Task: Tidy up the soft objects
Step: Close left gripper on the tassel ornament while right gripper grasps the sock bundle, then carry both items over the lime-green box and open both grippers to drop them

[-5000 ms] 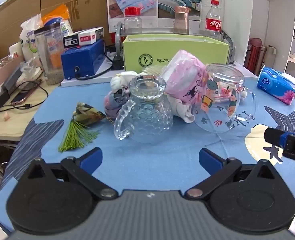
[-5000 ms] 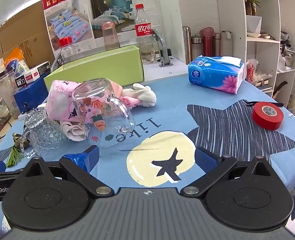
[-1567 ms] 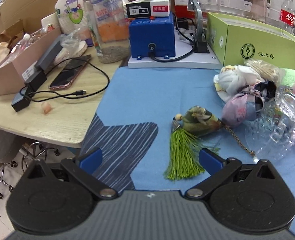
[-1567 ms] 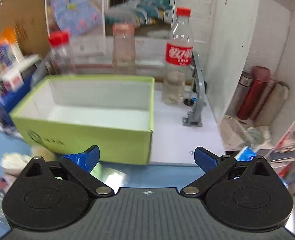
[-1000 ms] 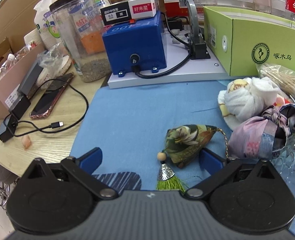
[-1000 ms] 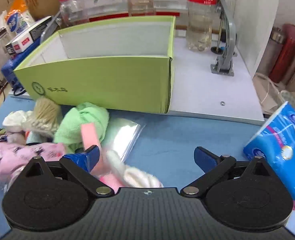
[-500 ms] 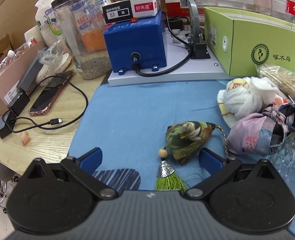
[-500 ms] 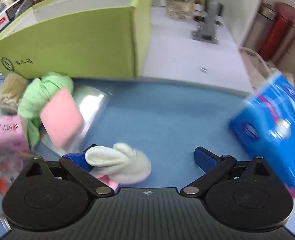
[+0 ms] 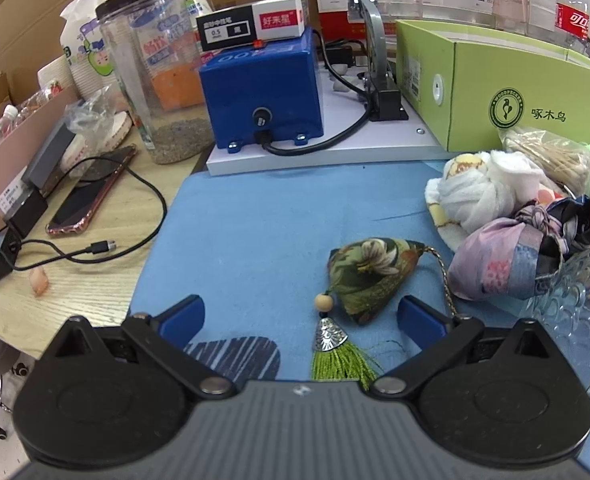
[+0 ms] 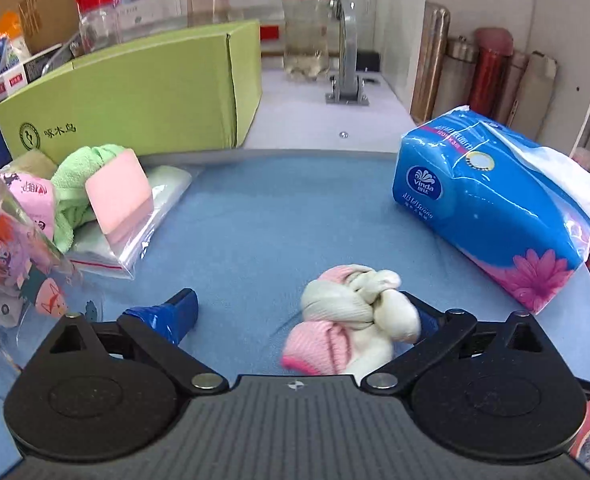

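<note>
Both grippers spread wide, empty: the left gripper [image 9: 301, 316] straddles a floral sachet [image 9: 371, 272] near the tablecloth's left edge; the right gripper [image 10: 307, 314] frames knotted socks [image 10: 355, 320] beside the tissue pack [image 10: 491, 216]. Closing squarely on each bundle's bulk, clear of tassel [image 9: 341, 358], looks wisest.

Floral sachet [image 9: 369, 274] with green tassel lying on blue cloth, knotted pink-white socks [image 10: 349, 320] likewise
</note>
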{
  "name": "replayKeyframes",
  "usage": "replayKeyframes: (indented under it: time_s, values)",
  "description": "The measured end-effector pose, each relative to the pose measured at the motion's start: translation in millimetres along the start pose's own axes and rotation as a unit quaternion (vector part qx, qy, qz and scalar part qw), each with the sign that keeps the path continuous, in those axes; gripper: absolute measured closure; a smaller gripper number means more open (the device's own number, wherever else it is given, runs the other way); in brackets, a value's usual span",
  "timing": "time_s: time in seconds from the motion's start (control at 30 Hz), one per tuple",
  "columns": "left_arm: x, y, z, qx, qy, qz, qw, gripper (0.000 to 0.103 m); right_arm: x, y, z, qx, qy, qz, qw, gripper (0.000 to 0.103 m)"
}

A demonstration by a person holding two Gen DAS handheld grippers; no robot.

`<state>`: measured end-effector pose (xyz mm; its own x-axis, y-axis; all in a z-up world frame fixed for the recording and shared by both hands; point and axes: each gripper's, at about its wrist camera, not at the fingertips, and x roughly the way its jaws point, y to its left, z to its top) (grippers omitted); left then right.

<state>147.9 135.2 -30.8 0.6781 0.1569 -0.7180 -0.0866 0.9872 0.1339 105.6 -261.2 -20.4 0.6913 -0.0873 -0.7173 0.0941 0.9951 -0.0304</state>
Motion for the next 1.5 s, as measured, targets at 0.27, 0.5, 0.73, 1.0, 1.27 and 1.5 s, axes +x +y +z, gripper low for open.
replayKeyframes:
  time_s: [0.27, 0.5, 0.73, 1.0, 1.27, 1.5]
  values:
    - [3, -6, 1, 0.032, -0.022, -0.027, 0.9989, 0.001, 12, -4, 9, 0.002, -0.018, -0.003, 1.000, 0.012]
    - [-6, 5, -1, 0.004, -0.012, -0.094, 0.9955, 0.074, 9, -3, 7, 0.002, -0.019, -0.005, 1.000, 0.018]
    - [-29, 19, 6, -0.041, -0.023, -0.116, 0.9922, 0.084, -13, -2, 4, -0.002, -0.031, 0.020, 0.999, 0.086]
    - [-66, 34, 37, -0.070, -0.072, -0.123, 0.9873, 0.084, -57, 10, 45, -0.009, -0.115, 0.073, 0.991, 0.085]
    - [-75, 0, 133, -0.054, -0.130, -0.176, 0.9742, 0.084, -47, 41, 132, -0.041, -0.175, 0.117, 0.977, 0.085]
    - [-41, -47, 216, -0.039, -0.138, -0.196, 0.9701, 0.084, 14, 64, 210, -0.060, -0.153, 0.144, 0.976, 0.085]
